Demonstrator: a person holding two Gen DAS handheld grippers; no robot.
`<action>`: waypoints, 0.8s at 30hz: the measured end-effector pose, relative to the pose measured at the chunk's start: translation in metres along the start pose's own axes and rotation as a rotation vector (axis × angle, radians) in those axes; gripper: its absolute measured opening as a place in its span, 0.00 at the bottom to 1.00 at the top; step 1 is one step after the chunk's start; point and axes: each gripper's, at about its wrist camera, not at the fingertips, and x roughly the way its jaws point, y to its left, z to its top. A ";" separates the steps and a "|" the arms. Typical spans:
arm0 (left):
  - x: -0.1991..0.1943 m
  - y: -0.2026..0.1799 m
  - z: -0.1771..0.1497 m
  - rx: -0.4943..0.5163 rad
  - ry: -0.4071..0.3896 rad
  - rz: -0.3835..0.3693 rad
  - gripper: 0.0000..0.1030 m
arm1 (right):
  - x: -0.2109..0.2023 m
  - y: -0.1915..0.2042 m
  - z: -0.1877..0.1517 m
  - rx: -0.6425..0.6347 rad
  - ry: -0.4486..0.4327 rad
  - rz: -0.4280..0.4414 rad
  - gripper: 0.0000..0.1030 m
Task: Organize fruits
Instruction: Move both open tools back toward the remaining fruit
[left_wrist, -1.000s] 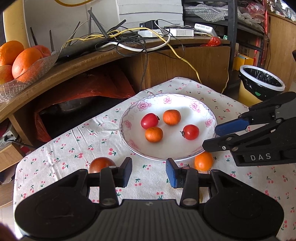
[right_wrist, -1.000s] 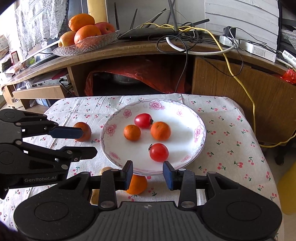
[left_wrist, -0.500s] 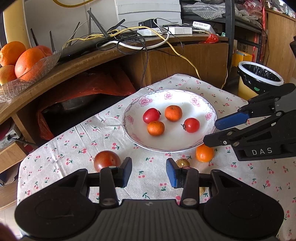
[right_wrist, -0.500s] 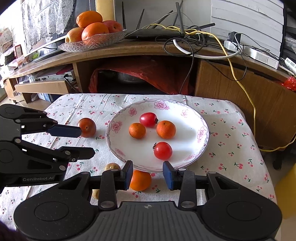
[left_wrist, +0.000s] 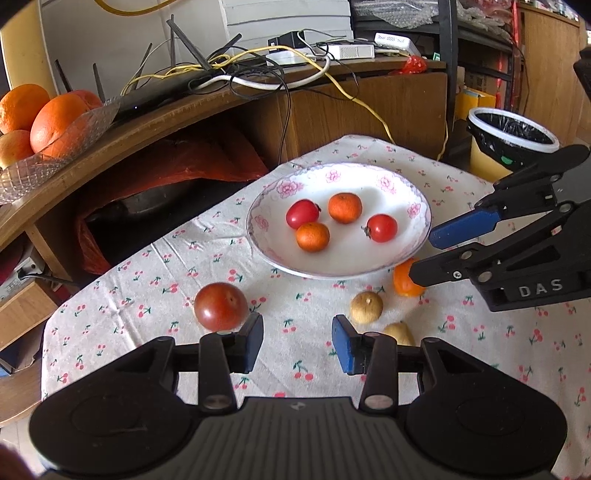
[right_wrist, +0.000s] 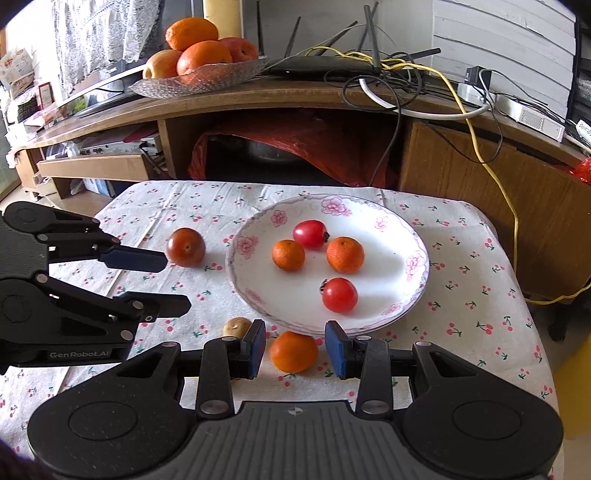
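Observation:
A white flowered plate (left_wrist: 373, 267) (right_wrist: 384, 317) on the cherry-print cloth holds two red tomatoes and two small oranges. A dark red tomato (left_wrist: 221, 306) (right_wrist: 185, 246) lies left of the plate. A small orange (left_wrist: 404, 282) (right_wrist: 293, 351) lies at the plate's near rim, with two tan longans (left_wrist: 366, 307) beside it. My left gripper (left_wrist: 297, 345) is open and empty, just behind the dark tomato and the longans. My right gripper (right_wrist: 295, 345) is open, its jaws either side of the loose orange, not touching it.
A wooden shelf behind the table carries a glass bowl of large oranges (left_wrist: 44, 122) (right_wrist: 199, 59), a router and tangled cables (left_wrist: 258, 74). A lined bin (left_wrist: 511, 142) stands at the right. A red bag fills the shelf opening (right_wrist: 288, 147).
Both grippers have drawn back from the plate, so more of the cloth, the dark tomato and the longans have come into view. Both stay open. No fruit has moved.

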 end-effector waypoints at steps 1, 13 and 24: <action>0.000 0.000 -0.002 0.004 0.005 0.000 0.48 | -0.001 0.002 -0.001 -0.003 0.002 0.008 0.31; -0.003 0.011 -0.012 0.011 0.024 0.011 0.48 | 0.011 0.029 -0.009 -0.035 0.067 0.127 0.31; 0.018 0.036 0.006 -0.066 -0.004 0.070 0.49 | 0.026 0.036 -0.007 -0.038 0.098 0.149 0.33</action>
